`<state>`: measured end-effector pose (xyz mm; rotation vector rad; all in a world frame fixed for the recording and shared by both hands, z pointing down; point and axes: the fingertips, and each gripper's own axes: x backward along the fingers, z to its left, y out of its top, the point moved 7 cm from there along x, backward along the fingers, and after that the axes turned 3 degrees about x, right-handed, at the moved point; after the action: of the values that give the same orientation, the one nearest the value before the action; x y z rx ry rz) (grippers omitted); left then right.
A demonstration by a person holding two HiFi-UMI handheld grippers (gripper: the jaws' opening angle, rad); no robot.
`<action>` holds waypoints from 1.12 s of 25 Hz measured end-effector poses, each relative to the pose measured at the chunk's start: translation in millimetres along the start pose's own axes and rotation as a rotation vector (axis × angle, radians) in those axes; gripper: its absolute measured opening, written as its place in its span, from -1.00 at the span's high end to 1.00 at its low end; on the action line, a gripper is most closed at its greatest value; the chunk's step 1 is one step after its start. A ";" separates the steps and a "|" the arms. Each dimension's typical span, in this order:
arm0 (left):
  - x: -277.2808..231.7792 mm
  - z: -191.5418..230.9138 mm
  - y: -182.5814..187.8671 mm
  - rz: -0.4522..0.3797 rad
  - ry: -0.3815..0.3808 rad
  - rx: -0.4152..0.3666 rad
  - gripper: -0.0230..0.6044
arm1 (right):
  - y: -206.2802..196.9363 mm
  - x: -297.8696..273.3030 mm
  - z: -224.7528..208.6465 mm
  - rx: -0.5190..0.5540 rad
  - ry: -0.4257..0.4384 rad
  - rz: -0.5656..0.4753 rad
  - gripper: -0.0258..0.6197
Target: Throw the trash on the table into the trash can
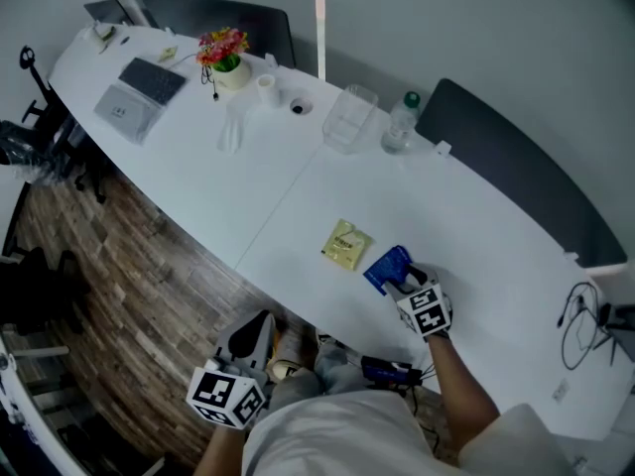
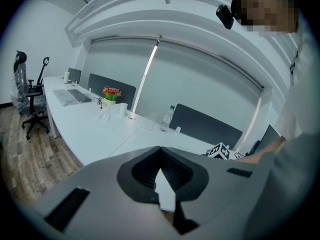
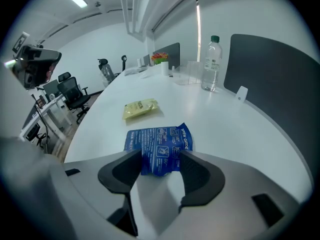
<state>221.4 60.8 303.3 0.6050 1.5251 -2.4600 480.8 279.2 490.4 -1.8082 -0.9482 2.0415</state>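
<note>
A blue printed packet [image 1: 385, 266] lies flat on the white table [image 1: 496, 236] near its front edge. A yellow packet [image 1: 346, 243] lies just to its left. My right gripper [image 1: 400, 278] is low over the table at the blue packet's near end. In the right gripper view that gripper [image 3: 159, 159] is open, and the blue packet [image 3: 159, 149] reaches in between the jaw tips without being pinched; the yellow packet [image 3: 140, 108] lies beyond. My left gripper [image 1: 260, 323] hangs off the table's front edge over the floor. Seen in its own view, the left gripper [image 2: 160, 151] is shut and empty.
Further along the table stand a water bottle [image 1: 402, 122], a clear container [image 1: 349, 117], a flower pot [image 1: 226, 59] and a laptop [image 1: 139, 92]. Dark partition panels [image 1: 516, 167] line the far side. Cables [image 1: 580, 320] lie at the right end. Office chairs [image 1: 40, 147] stand at left.
</note>
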 end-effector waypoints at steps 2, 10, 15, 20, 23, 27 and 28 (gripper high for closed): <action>0.3 0.4 -1.2 -0.004 0.000 0.000 0.92 | 1.4 -0.9 3.4 0.007 -0.002 0.000 0.28; 12.1 1.0 -0.8 -0.018 0.010 -0.006 0.92 | 13.3 10.7 4.5 0.037 -0.040 -0.049 0.79; 24.6 3.4 -2.3 -0.042 0.019 0.003 0.92 | 27.8 24.5 5.8 0.029 -0.035 -0.113 0.80; 53.1 15.1 -3.2 -0.096 0.074 0.020 0.92 | 57.3 26.2 30.4 0.046 0.041 -0.169 0.80; 81.3 27.9 -6.5 -0.128 0.145 0.043 0.92 | 82.3 15.5 60.7 0.090 0.116 -0.195 0.80; 142.1 47.9 -18.9 -0.172 0.261 0.082 0.92 | 114.4 4.1 124.3 0.179 0.222 -0.214 0.80; 162.0 51.6 -24.8 -0.186 0.297 0.094 0.92 | 121.8 3.0 144.3 0.208 0.253 -0.220 0.80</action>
<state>54.0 35.3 273.5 0.9198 1.6431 -2.6904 370.2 145.8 415.5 -1.7164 -0.7909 1.6663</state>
